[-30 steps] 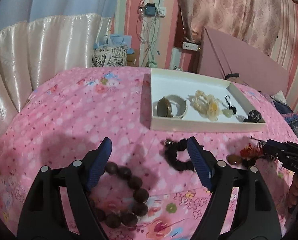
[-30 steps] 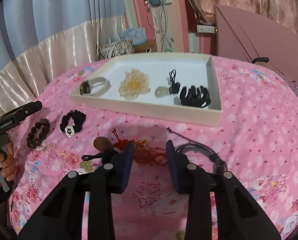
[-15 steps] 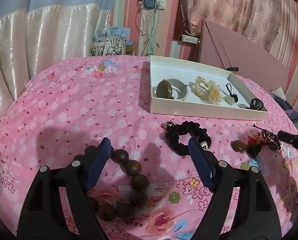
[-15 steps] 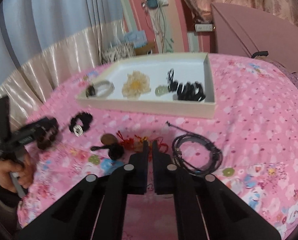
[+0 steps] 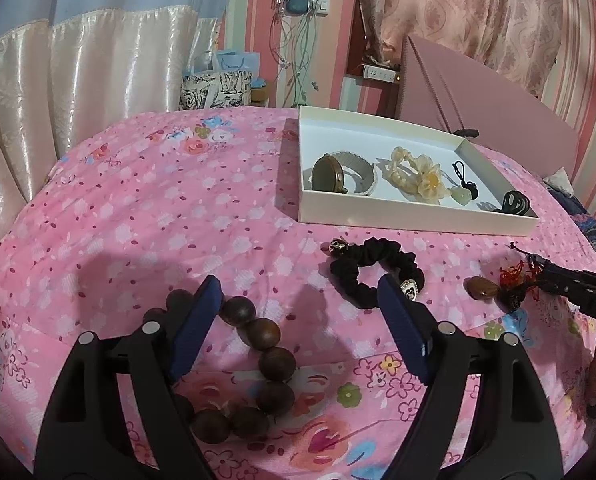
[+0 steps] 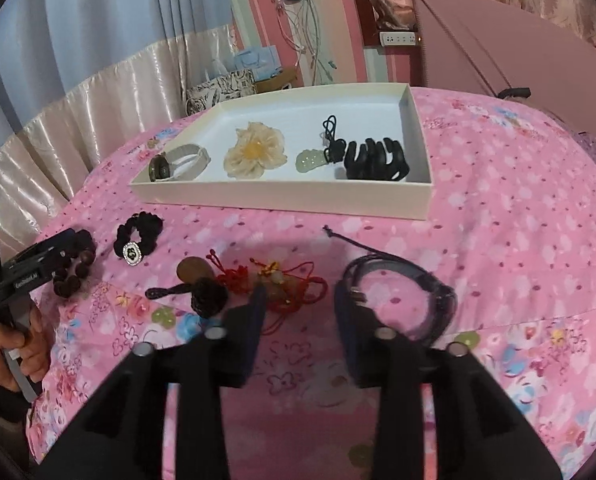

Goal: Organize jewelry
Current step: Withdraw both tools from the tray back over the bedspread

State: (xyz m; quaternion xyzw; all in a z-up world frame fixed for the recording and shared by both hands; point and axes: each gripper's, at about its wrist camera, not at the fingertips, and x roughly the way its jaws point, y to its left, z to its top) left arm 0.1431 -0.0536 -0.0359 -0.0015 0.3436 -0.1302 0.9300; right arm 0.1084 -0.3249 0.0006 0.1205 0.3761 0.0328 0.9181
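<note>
My left gripper (image 5: 298, 292) is open over a dark wooden bead bracelet (image 5: 266, 332); its left finger hides some of the beads. A black scrunchie (image 5: 374, 268) lies just past its right finger. In the right wrist view my right gripper (image 6: 300, 296) is low over a red knotted cord charm (image 6: 294, 280). Its jaws are opening. Part of the cord lies between them and the pads do not press on it. A brown stone pendant (image 6: 192, 270) lies to the left, and a coiled black cord necklace (image 6: 402, 292) to the right.
A white tray (image 6: 282, 200) at the back holds a watch (image 6: 178, 164), a yellow flower piece (image 6: 254, 152), a jade pendant (image 6: 312, 158) and a black claw clip (image 6: 376, 158). All of it sits on a pink floral bedspread (image 5: 158, 220). Curtains, bags and a headboard stand behind.
The right gripper's jaws closed half a second ago with nothing in them and now stand apart again, nearer the red cord. The left gripper stayed open over the beads.
</note>
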